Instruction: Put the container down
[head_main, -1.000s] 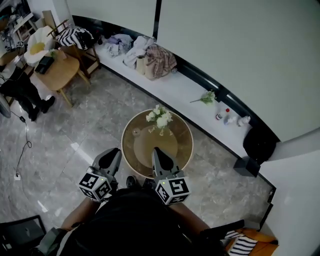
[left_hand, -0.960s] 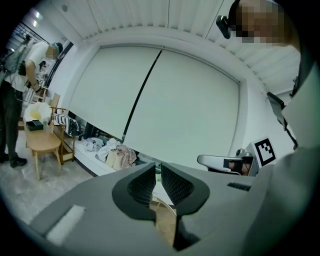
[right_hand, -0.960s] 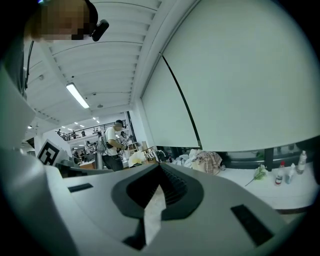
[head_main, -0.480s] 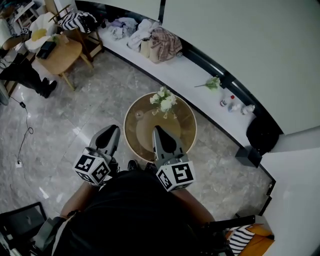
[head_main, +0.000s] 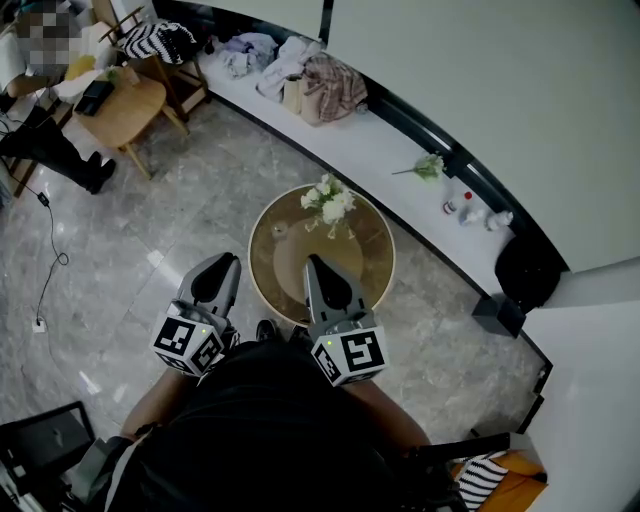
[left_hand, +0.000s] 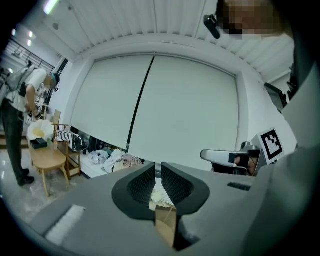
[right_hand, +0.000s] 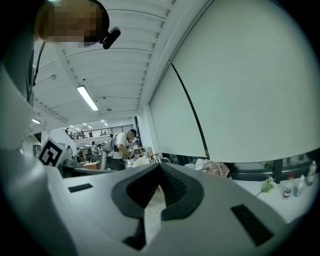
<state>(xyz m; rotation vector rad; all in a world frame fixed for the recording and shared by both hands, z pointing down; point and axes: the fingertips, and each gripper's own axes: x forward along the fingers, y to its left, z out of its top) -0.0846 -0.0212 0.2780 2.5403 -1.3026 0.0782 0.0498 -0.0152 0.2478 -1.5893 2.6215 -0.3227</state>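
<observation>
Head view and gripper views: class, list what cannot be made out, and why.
Head view: small object on the round table, too small to identify.
Head view: table's near edge, behind the right gripper.
Left gripper view: table, mostly behind the left gripper itself.
Head view: bottles on the ledge, labels too small.

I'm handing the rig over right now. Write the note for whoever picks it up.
Left tongs: shut, nothing between them.
Right tongs: shut, also empty.
Both are held close to the body, pointing toward the round table with white flowers on it.
Container: in neither tongs, and I can't pick it out in any view.
Done: the set-down, apparently.
Left: confirm where the container landed before moving on.
</observation>
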